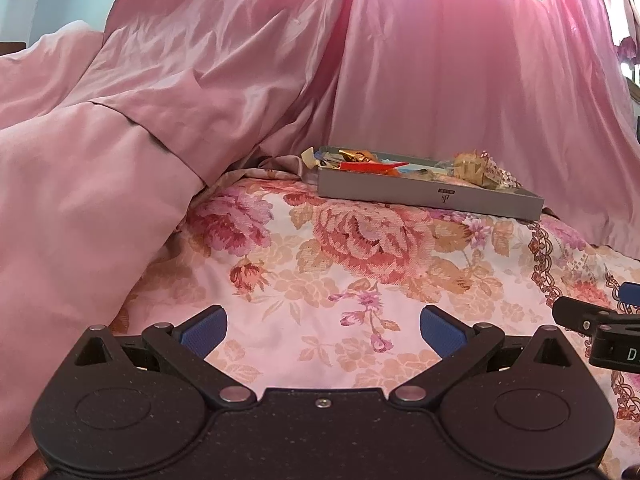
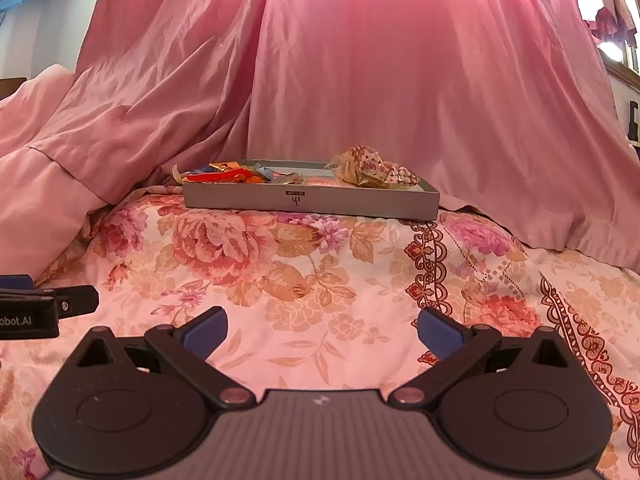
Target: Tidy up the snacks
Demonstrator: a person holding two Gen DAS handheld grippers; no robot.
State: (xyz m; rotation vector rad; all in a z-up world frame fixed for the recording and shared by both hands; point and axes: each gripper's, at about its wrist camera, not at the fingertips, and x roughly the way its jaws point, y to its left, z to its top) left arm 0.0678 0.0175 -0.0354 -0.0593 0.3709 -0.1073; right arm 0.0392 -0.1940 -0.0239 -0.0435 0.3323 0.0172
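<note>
Curtain [image 2: 360, 80]: pink, draped behind the bed.
Bed [image 2: 304, 264]: floral cover, soft footing.
Tray [image 2: 312, 200]: grey, shallow, at far edge of bed.
Snacks [image 2: 372, 168]: light crinkly wrappers piled in the tray; likely slippery, pinch at twisted ends.
Left gripper [image 1: 323, 330]: wide, empty.
Right gripper [image 2: 322, 330]: wide, empty, well short of the tray.

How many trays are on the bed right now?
1. A single grey tray sits at the far end of the floral bedspread, against the pink curtain, with snack packets inside. Others may be hidden.
</note>
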